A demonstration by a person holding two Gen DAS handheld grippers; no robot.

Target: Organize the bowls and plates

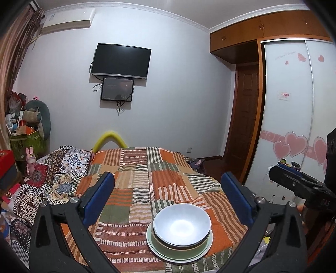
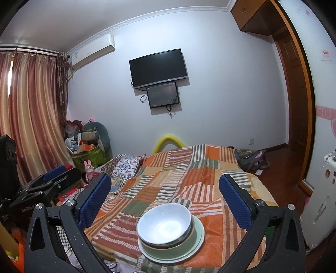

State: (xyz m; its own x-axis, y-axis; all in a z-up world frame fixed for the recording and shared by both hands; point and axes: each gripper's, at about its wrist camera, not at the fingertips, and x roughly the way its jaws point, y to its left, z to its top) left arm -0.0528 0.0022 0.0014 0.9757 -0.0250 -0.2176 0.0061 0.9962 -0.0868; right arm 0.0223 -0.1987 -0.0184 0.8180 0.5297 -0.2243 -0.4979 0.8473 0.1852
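Sitting nearest both cameras, a white bowl (image 1: 181,224) is nested in a green bowl (image 1: 180,247), and both rest on a pale plate (image 1: 204,251) laid on the striped patchwork blanket (image 1: 147,174) covering the bed. The left gripper (image 1: 168,199) hangs above the stack with its blue-padded fingers spread wide, grasping nothing; the right gripper (image 2: 164,201) is likewise released, its fingers apart over the same stack and clear of it.

From the left wrist, the right gripper appears side-on at the right edge, beside a white wardrobe door (image 1: 294,109) with pink hearts. From the right wrist, the left gripper (image 2: 56,178) shows at the left edge, and behind it hang pink curtains (image 2: 31,105), which the other view barely catches. A bag (image 2: 252,159) on the floor also shows plainly only here.

Farther off, both views share a folded patterned quilt (image 1: 63,168), a yellow foam arch (image 1: 110,140), a pile of toys (image 1: 31,119), and on the far wall a dark television (image 1: 121,61), a smaller screen (image 1: 117,89) and an air conditioner (image 1: 67,20).
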